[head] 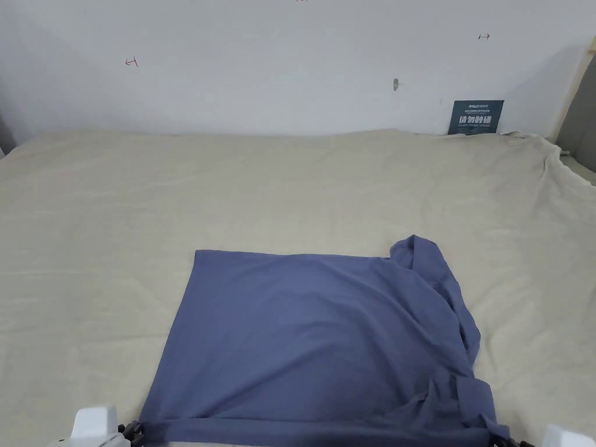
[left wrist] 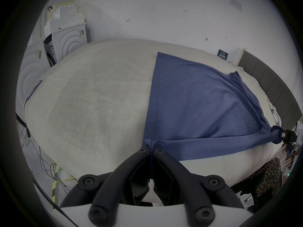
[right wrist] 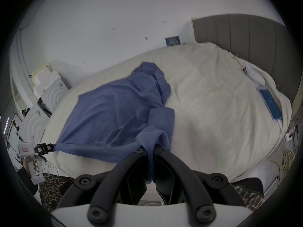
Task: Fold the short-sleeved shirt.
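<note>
A blue short-sleeved shirt [head: 314,332] lies spread on a cream-covered bed [head: 233,186], its right side bunched into folds. My left gripper [left wrist: 151,146] is shut on the shirt's [left wrist: 196,102] near left corner, at the bed's front edge. My right gripper [right wrist: 150,146] is shut on a bunch of the shirt's [right wrist: 114,106] near right corner. The near edge is stretched taut between the two. In the head view the left gripper [head: 131,433] and the right gripper [head: 506,440] peek in at the bottom. The left gripper [right wrist: 44,147] also appears far left in the right gripper view.
A white wall with a dark sign [head: 476,117] runs behind the bed. A grey padded headboard [right wrist: 246,39] stands at the right. A blue flat object [right wrist: 268,104] lies on the bed's right edge. White foam blocks [left wrist: 65,40] and cables [left wrist: 49,170] sit off the left side.
</note>
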Motion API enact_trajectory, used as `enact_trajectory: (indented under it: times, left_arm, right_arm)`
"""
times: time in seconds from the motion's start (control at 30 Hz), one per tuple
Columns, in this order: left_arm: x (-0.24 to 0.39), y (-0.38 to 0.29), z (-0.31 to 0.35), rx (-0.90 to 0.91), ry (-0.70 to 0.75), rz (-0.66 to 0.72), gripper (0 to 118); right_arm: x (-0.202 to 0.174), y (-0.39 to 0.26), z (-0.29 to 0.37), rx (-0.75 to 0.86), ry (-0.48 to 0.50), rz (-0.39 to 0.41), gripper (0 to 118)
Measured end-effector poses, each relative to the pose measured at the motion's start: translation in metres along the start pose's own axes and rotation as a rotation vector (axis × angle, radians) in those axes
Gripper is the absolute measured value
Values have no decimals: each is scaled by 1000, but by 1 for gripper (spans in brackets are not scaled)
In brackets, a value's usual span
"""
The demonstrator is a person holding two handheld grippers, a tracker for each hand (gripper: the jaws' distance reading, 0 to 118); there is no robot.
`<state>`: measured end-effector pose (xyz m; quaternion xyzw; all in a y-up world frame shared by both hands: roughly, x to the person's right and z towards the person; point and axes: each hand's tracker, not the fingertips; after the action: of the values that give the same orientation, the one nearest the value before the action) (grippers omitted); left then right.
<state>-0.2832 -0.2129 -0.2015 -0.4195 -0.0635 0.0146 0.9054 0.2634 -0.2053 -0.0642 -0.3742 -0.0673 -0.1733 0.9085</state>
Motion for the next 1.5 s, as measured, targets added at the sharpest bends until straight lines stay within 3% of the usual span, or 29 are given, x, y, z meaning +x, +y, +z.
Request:
enact_trajectory:
  times: [0.27,0.37,0.4,0.5,0.57,0.83,1.0,1.07,1.17,1.27,1.3,1.33,1.5]
  left_arm:
    - [0,-4,-9,-39,18,46,1]
    - [-3,3,-6,-86,13,94,23]
    - [-2,6,-2,-103,-6,109,46]
    - [6,17,18,-44,-19,141,102]
    - [16,28,40,68,-25,141,107]
    - [58,90,103,384,-27,32,107]
    - [81,110,120,510,-14,16,103]
    - [89,110,125,566,-9,-6,95]
    - [99,105,128,618,-15,-40,71]
    - [107,98,129,662,-15,-83,20]
    - [108,96,129,663,-17,-89,4]
    - [109,95,128,664,-23,-94,0]
    - [105,93,125,638,-55,-85,0]
  right_arm:
    - [4,-11,-36,-115,-79,-32,4]
    - [-5,-4,-27,-119,-97,-3,9]
    - [-7,-1,-22,-115,-98,-1,22]
    - [-18,15,-1,-49,-100,26,85]
    - [-27,32,18,46,-85,40,89]
    - [-75,97,82,338,-26,136,89]
    - [-101,111,105,462,-38,191,89]
    - [-110,111,112,504,-71,214,89]
    - [-123,109,121,544,-94,240,85]
    - [-129,105,125,587,-117,264,50]
    - [-128,106,124,594,-118,271,26]
    - [-130,105,125,599,-113,278,2]
    - [-133,106,123,616,-98,283,0]
